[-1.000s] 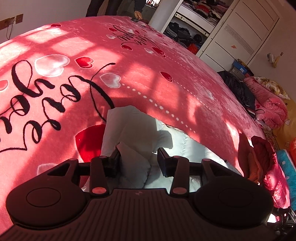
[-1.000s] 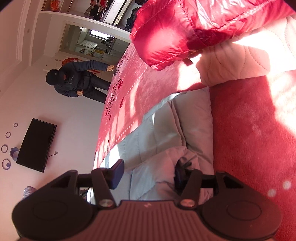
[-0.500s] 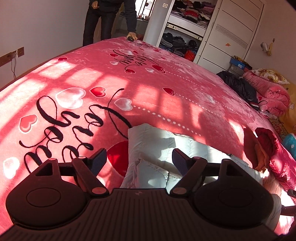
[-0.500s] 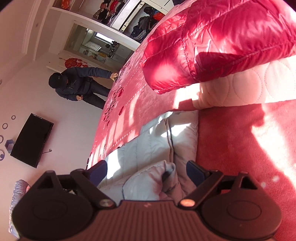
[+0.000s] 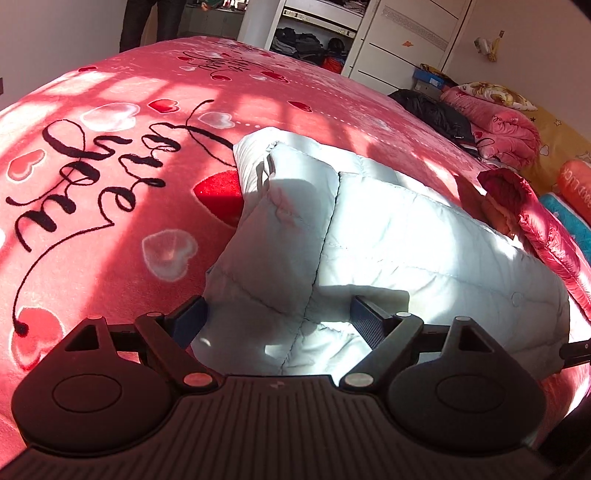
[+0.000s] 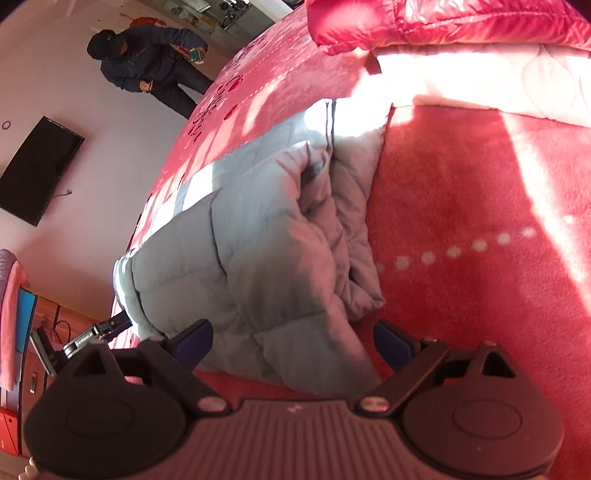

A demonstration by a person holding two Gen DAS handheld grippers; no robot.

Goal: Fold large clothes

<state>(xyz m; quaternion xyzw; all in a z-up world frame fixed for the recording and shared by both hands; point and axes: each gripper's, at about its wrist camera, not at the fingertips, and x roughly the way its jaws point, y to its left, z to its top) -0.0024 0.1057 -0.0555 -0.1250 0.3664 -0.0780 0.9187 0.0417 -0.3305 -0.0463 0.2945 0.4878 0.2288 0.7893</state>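
Observation:
A pale grey quilted down jacket [image 5: 388, 229] lies folded on the pink heart-print blanket [image 5: 110, 184]. In the left wrist view my left gripper [image 5: 280, 317] hovers over the jacket's near end. Its jaws are opening wide, with the padded cloth lying below and between them, and the pads press on nothing. In the right wrist view the jacket [image 6: 251, 236] shows its bunched fold. My right gripper [image 6: 291, 339] stands open at the jacket's near edge and grips nothing, its right finger over bare blanket [image 6: 480, 221].
A red down jacket [image 5: 532, 221] [image 6: 443, 18] lies on a cream quilted garment [image 6: 498, 74] just beyond the grey one. A person [image 6: 147, 70] stands at the bed's far end. Pink bedding [image 5: 498, 122], an open wardrobe [image 5: 314, 33] and a wall TV [image 6: 33, 170] surround the bed.
Both grippers held folds of the grey jacket a second ago. They have opened, let the cloth go and drawn back, and the jacket now lies folded on the blanket.

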